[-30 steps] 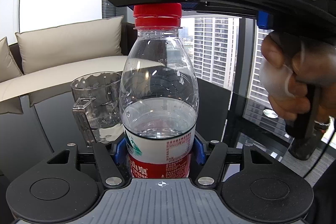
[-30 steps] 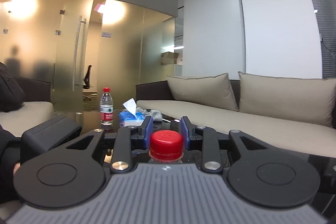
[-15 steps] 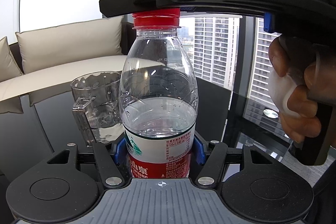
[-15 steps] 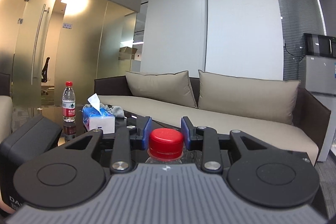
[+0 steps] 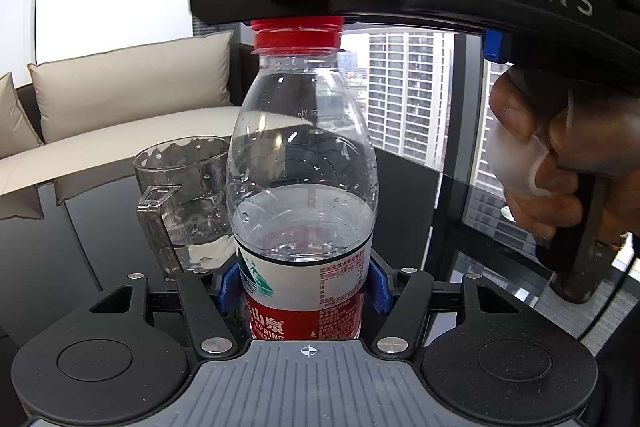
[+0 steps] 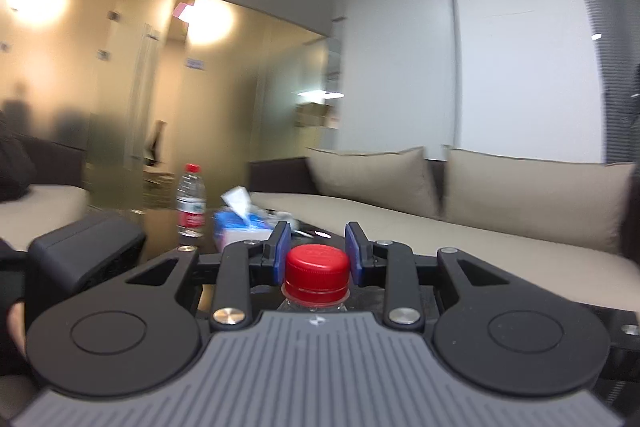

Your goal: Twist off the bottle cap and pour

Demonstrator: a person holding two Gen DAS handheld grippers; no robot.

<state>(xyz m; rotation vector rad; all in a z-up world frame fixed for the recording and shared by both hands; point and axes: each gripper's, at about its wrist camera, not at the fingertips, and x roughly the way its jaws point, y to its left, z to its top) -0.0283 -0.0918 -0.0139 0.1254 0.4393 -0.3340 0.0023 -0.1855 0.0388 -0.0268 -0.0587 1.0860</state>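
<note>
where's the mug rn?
In the left wrist view, the clear mug stands on the dark glass table, left of and just behind the water bottle, with its handle facing the camera.

We're in an office lounge: a beige sofa (image 6: 460,211) with big cushions, a dark glass table (image 5: 80,227), frosted glass partitions (image 6: 120,87) onto a corridor, and tower blocks (image 5: 404,95) outside the tall window.

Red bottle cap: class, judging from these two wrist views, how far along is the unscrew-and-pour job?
Done: the left gripper clamps the clear plastic water bottle upright at its label. In hand: the right gripper is shut on the red screw cap, which sits on the neck. Left: removing the cap and pouring into the clear glass mug beside the bottle.
</note>
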